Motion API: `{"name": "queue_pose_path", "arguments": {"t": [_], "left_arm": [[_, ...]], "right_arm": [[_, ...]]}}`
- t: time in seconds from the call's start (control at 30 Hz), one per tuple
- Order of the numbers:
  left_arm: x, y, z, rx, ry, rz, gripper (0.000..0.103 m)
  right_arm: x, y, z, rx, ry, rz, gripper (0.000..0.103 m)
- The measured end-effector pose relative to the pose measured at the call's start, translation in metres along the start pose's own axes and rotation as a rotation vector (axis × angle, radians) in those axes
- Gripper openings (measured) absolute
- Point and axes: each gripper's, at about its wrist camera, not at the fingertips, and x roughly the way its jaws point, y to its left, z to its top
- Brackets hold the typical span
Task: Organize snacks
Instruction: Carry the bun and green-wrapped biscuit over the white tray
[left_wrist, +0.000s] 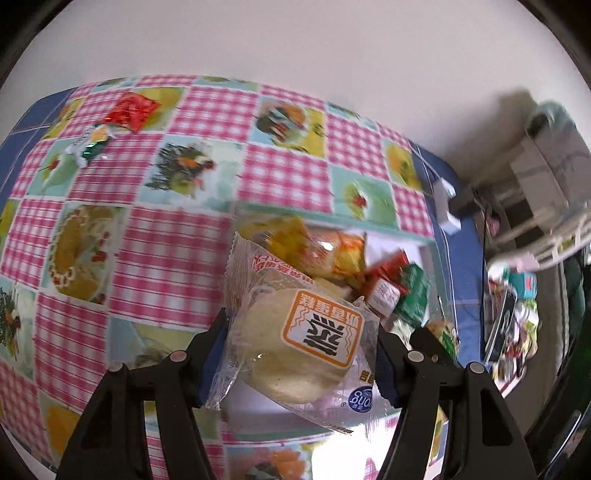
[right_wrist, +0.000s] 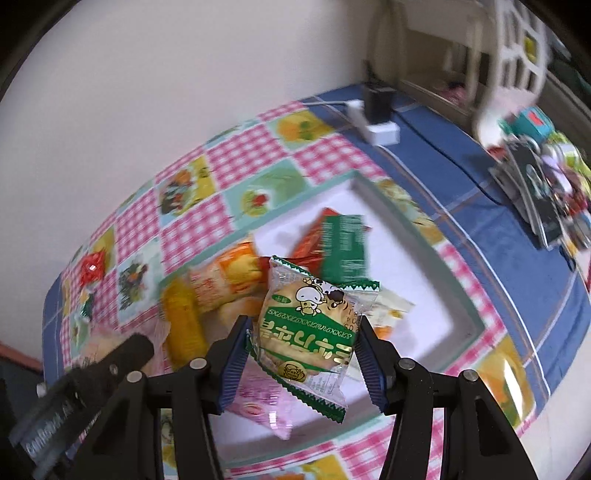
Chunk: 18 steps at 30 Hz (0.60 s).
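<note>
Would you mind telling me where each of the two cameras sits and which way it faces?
Left wrist: on the left gripper, looking steeply down at the box; its jaws grip a bun packet.
Right wrist: on the right gripper, looking steeply down into the same box; its jaws grip a green biscuit packet; the left gripper shows at lower left.
Shared: box, checked tablecloth, white charger.

Two black two-finger grippers: left gripper (left_wrist: 301, 360), right gripper (right_wrist: 303, 354). One clear-wrapped pale round cake with orange label (left_wrist: 295, 354). One green-edged clear biscuit packet with cartoon cow (right_wrist: 314, 328). One white shallow tray (right_wrist: 436, 291), snack heap inside too blurred for count. On checked tablecloth (left_wrist: 155, 236): one red foil packet (left_wrist: 131, 110), one green-and-white wrapped sweet (left_wrist: 90, 144). One white charger block (right_wrist: 384, 133).
</note>
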Motion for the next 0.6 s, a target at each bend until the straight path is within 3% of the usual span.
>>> {"name": "queue_pose_path", "arguments": {"t": [0.2,0.6], "left_arm": [[0.025,-0.018,-0.010,0.036,0.054,-0.030,0.069],[0.049,-0.017,-0.011,0.017,0.104,-0.045,0.070]], "right_arm": [[0.013,-0.026,0.004,0.067,0.030,-0.054,0.059],[0.031,-0.036,0.005,0.101,0.090,-0.059,0.060]]}}
